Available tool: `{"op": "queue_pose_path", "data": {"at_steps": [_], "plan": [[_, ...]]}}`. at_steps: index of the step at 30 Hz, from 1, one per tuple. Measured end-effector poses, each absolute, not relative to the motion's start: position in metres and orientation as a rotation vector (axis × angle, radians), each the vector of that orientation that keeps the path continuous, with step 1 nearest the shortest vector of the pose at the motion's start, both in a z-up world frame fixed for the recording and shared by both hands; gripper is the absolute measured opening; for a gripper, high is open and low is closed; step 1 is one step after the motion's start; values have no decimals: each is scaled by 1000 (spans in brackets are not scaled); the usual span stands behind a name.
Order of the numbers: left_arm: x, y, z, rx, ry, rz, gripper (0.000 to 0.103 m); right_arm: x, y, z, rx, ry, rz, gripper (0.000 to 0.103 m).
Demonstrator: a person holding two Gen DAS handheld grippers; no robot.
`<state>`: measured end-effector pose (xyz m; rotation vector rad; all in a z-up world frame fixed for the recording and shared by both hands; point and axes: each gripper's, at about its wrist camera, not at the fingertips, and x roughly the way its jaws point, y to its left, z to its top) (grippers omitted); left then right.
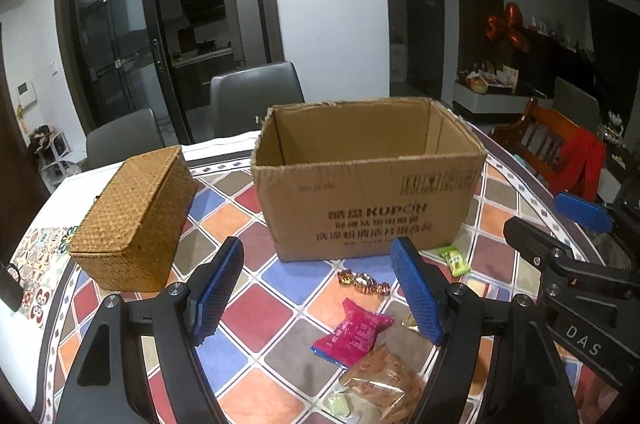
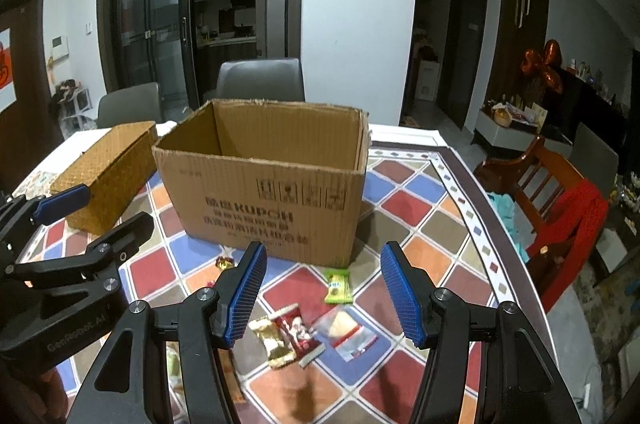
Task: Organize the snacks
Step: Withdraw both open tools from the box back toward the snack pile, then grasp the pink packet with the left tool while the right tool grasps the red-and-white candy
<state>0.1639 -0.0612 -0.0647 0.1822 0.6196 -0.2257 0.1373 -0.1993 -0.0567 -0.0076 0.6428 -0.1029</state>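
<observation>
An open cardboard box (image 1: 368,183) (image 2: 264,191) stands mid-table, nothing visible inside. Loose snacks lie in front of it: a pink packet (image 1: 352,332), a brown bag (image 1: 384,384), a gold-wrapped candy (image 1: 362,282) and a green packet (image 1: 454,258) (image 2: 337,286). In the right wrist view a red-and-white packet (image 2: 296,334), a gold wrapper (image 2: 272,342) and a clear packet (image 2: 348,330) lie under the fingers. My left gripper (image 1: 320,294) hovers open above the pink packet, holding nothing. My right gripper (image 2: 324,294) hovers open over its snacks, also holding nothing.
A woven lidded basket (image 1: 134,220) (image 2: 108,175) sits left of the box on the colourful tiled tablecloth (image 1: 276,284). Grey chairs (image 1: 256,95) stand behind the table, a wooden chair (image 2: 556,191) with red cloth at the right. The table edge curves close on the right.
</observation>
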Motion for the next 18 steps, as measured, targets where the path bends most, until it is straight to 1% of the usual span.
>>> {"op": "queue_pose_path", "data": {"at_steps": [18], "plan": [[171, -66, -112, 234, 700, -312, 76, 144, -198, -104, -3, 744, -81, 60]]}}
